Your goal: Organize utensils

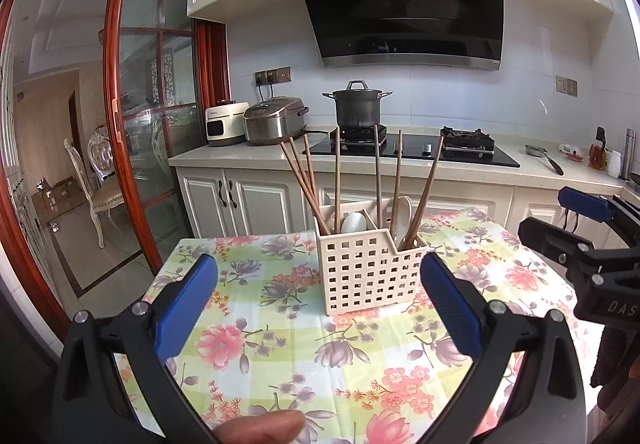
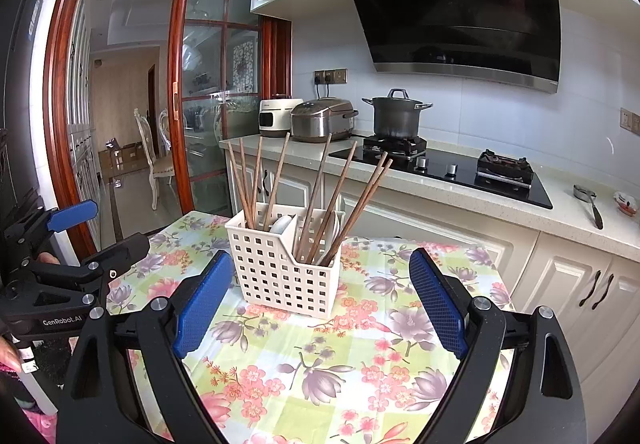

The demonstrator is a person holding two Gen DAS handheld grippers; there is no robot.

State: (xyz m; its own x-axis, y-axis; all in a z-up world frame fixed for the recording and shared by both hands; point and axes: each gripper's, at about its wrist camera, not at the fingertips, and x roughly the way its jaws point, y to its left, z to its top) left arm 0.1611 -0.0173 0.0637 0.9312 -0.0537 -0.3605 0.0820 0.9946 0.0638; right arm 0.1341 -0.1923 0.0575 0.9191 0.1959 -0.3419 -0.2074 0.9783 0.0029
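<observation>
Holder: a cream perforated basket (image 1: 370, 272) stands upright near the middle of the table (image 1: 256, 324), on a flowered cloth.
Contents: brown chopsticks (image 1: 306, 183) lean outward in both compartments, with white spoons (image 1: 354, 222) tucked among them.
Left gripper (image 1: 318, 308): fingers spread wide, empty, hovering short of the basket.
Right gripper (image 2: 320, 300): fingers spread wide, empty, likewise just short of the basket.
Stage: probably sorted already, or nearly; no loose utensils visible on the cloth.
Risk: the basket looks light and top-heavy, so a nudge at its rim could tip it.
Risk: the fanned chopsticks could snag a finger reaching in and flick out.
Risk: the cloth could slide if dragged.
</observation>
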